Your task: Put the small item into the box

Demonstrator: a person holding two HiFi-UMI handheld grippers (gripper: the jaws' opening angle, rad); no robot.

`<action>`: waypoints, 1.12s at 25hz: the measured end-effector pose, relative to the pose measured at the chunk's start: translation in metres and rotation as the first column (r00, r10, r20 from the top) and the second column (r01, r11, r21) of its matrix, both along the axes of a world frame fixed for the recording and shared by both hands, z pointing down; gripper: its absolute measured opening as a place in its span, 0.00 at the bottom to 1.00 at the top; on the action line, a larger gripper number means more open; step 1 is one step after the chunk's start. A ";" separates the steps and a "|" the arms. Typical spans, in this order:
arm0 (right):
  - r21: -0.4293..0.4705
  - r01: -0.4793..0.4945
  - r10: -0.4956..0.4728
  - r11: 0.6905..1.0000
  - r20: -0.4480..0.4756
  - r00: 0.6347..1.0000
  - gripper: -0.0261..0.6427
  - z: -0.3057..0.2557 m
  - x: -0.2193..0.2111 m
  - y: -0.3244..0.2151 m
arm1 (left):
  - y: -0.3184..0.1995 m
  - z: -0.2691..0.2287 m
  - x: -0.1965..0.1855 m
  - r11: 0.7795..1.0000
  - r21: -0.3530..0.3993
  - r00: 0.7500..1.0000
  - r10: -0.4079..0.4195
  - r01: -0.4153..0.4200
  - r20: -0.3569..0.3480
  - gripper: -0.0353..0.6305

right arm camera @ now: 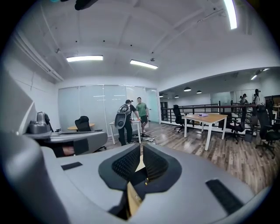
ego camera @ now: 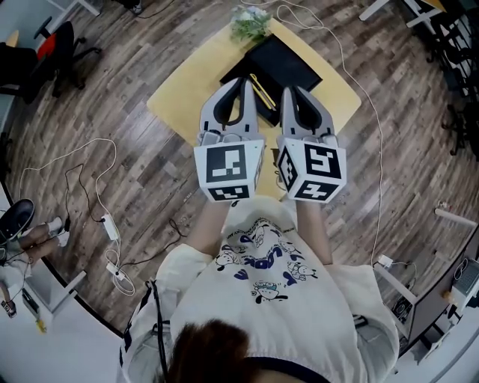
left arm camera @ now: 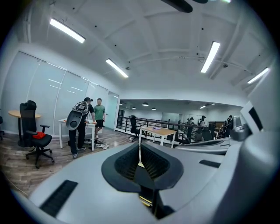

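Observation:
In the head view a small yellow table [ego camera: 183,93] carries a flat black box [ego camera: 284,63]. A thin yellowish strip [ego camera: 260,91] shows on the box between the two grippers; what it is cannot be told. My left gripper [ego camera: 245,84] and right gripper [ego camera: 289,91] are held side by side above the table's near edge, jaws pointing forward. Both gripper views look level across the room, not at the table. The left gripper [left arm camera: 140,148] has its pads together with nothing between them. The right gripper [right arm camera: 141,149] is likewise shut and empty.
A small green plant [ego camera: 251,22] stands at the table's far corner. Cables [ego camera: 90,172] and a power strip trail over the wooden floor at left, near an office chair [ego camera: 56,45]. Two people [right arm camera: 131,118] stand at a white table, and a wooden desk [right arm camera: 210,118] stands at right.

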State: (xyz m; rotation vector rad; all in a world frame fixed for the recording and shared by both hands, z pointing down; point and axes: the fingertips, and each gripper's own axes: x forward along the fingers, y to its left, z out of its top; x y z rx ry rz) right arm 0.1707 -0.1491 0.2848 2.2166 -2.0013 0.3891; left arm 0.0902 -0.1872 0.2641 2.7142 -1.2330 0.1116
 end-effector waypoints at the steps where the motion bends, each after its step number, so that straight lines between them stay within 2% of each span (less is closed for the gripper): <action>1: 0.004 -0.002 0.002 1.000 -0.001 1.000 0.10 -0.001 0.000 0.002 | 0.002 -0.001 0.000 1.000 0.001 1.000 0.001 -0.001 0.001 0.09; 28: 0.023 -0.006 0.006 1.000 -0.011 1.000 0.10 -0.006 -0.006 0.002 | 0.004 -0.007 -0.003 1.000 0.024 1.000 0.016 -0.017 0.010 0.09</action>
